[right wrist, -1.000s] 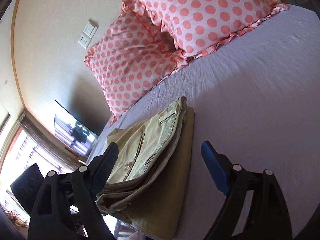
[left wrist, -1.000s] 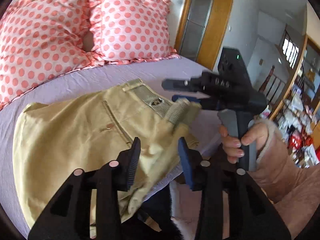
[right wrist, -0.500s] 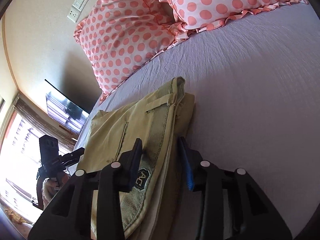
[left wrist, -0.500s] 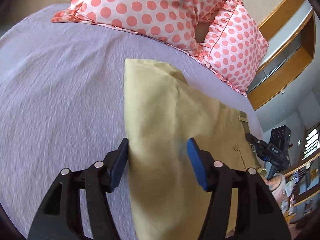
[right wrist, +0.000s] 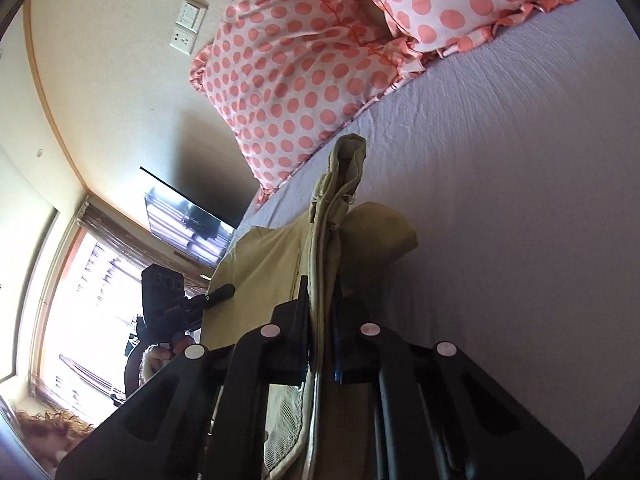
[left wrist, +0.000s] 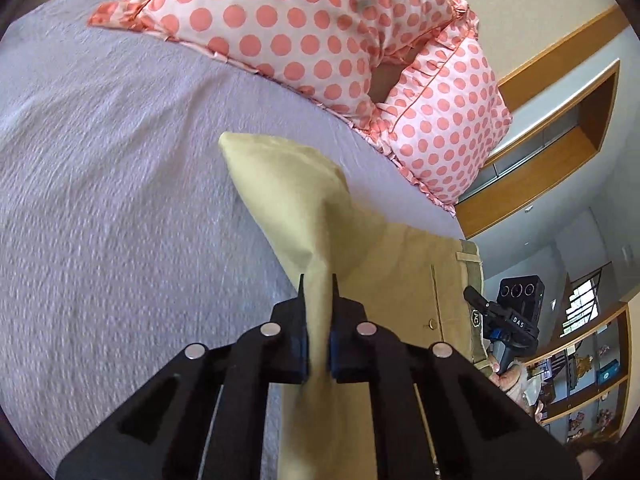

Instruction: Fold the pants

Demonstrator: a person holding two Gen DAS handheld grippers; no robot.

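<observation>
The khaki pants (left wrist: 304, 208) lie folded on the lilac bed sheet (left wrist: 100, 200). My left gripper (left wrist: 318, 292) is shut on the folded leg edge of the pants, which bunches up between the fingers. My right gripper (right wrist: 320, 292) is shut on the waistband end of the pants (right wrist: 340, 184), pinching several layers. The right gripper also shows in the left wrist view (left wrist: 480, 304) at the waistband side. The left gripper shows in the right wrist view (right wrist: 216, 294) at the far edge of the cloth.
Two pink polka-dot pillows (left wrist: 320, 28) lie at the head of the bed (right wrist: 304, 72). A wooden door frame (left wrist: 552, 128) and shelves stand to the right. A window (right wrist: 80, 300) and wall TV (right wrist: 188, 220) are on the left.
Both grippers went from open around the pants edges to shut on the cloth. The pinched cloth now stands up between the fingers at both ends.
</observation>
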